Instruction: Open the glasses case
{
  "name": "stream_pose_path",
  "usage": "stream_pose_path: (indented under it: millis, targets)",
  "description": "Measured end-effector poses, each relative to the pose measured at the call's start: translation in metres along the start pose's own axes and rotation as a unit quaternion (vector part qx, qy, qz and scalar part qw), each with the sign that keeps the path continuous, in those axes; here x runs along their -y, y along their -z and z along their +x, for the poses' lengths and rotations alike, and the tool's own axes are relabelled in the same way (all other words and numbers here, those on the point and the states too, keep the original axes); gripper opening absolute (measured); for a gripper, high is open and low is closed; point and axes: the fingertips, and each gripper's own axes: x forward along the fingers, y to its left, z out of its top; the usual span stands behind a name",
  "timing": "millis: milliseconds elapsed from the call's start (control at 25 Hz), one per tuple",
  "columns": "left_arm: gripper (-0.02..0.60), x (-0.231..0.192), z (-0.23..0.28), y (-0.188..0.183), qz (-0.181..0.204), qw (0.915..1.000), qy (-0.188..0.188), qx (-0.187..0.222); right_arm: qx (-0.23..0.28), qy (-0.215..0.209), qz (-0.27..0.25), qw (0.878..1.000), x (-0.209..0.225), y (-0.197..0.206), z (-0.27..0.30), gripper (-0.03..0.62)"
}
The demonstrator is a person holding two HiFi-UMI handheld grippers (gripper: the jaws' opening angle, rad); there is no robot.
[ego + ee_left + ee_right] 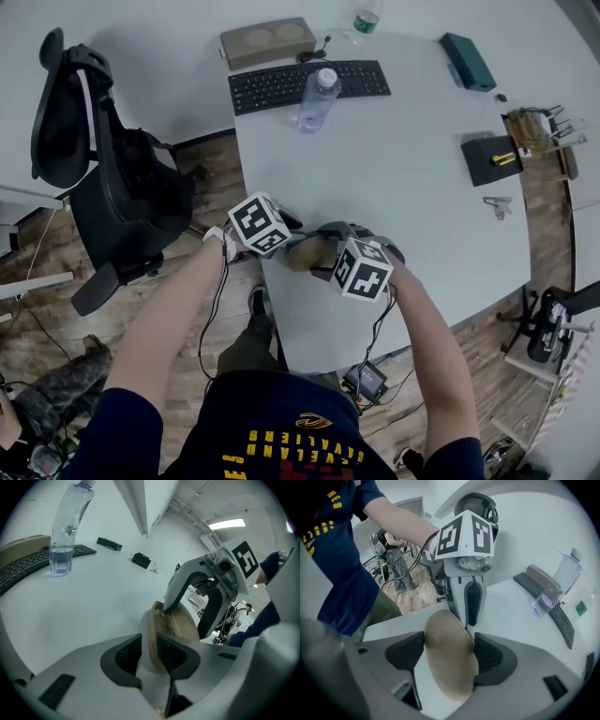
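A tan glasses case (pixel 306 253) lies near the front edge of the white table (pixel 422 225), between my two grippers. In the left gripper view, my left gripper (pixel 149 651) is shut on a thin tan edge of the case (pixel 177 626), with the right gripper (pixel 208 590) facing it from the far side. In the right gripper view the rounded body of the case (pixel 450 663) fills the gap of my right gripper (pixel 449 649), and both pads touch its sides. The left gripper (pixel 471 597) stands just beyond it.
A water bottle (pixel 317 98) and a black keyboard (pixel 309 84) sit at the table's far side. A green case (pixel 469 61) and a black box (pixel 492 157) lie at the right. An office chair (pixel 103 187) stands to the left of the table.
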Motion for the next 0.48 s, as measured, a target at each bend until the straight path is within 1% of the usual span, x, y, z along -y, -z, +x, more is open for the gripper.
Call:
stream_pose_path:
  millis: [120,240,480]
  targets:
    - [0.114,0.002,0.003,0.001,-0.002,1.0,0.002,-0.007,0.006,0.007,0.002,1.0,-0.002,0.0,-0.005,0.334]
    - [0.114,0.0,0.003,0.001,-0.002,0.9999,-0.003,-0.013,0.013,0.015,0.007,1.0,-0.006,-0.001,-0.012,0.334]
    - [0.114,0.0,0.003,0.002,-0.032,0.9995,0.0,-0.002,0.034,0.025,0.022,0.999,-0.017,-0.004,-0.024,0.334]
